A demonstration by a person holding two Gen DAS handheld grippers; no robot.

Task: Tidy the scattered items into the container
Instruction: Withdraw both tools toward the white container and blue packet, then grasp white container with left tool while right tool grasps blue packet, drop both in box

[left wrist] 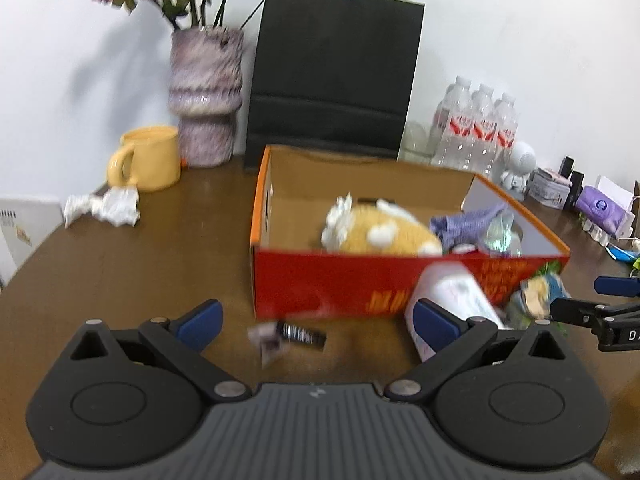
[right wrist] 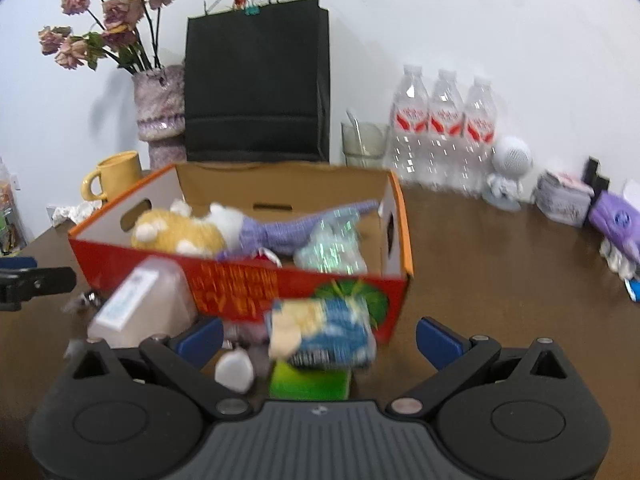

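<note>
An open red and orange cardboard box (left wrist: pixel 328 284) (right wrist: pixel 240 280) stands on the brown table. It holds a yellow plush toy (left wrist: pixel 380 236) (right wrist: pixel 176 232), a purple cloth (right wrist: pixel 288 228) and a shiny clear packet (right wrist: pixel 332 248). In front of the box lie a white bottle (left wrist: pixel 452 300) (right wrist: pixel 140 304), a blue and yellow snack packet (right wrist: pixel 320 332) (left wrist: pixel 536 296), a green item (right wrist: pixel 308 380) and a small dark wrapper (left wrist: pixel 292 334). My left gripper (left wrist: pixel 316 322) is open over the wrapper. My right gripper (right wrist: pixel 320 340) is open around the snack packet.
A crumpled tissue (left wrist: pixel 104 208), a yellow mug (left wrist: pixel 148 158), a vase of dried flowers (left wrist: pixel 204 96) and a black paper bag (left wrist: pixel 332 76) stand behind the box. Water bottles (right wrist: pixel 440 132), a white figure (right wrist: pixel 508 172) and purple tissue packs (right wrist: pixel 616 220) line the right.
</note>
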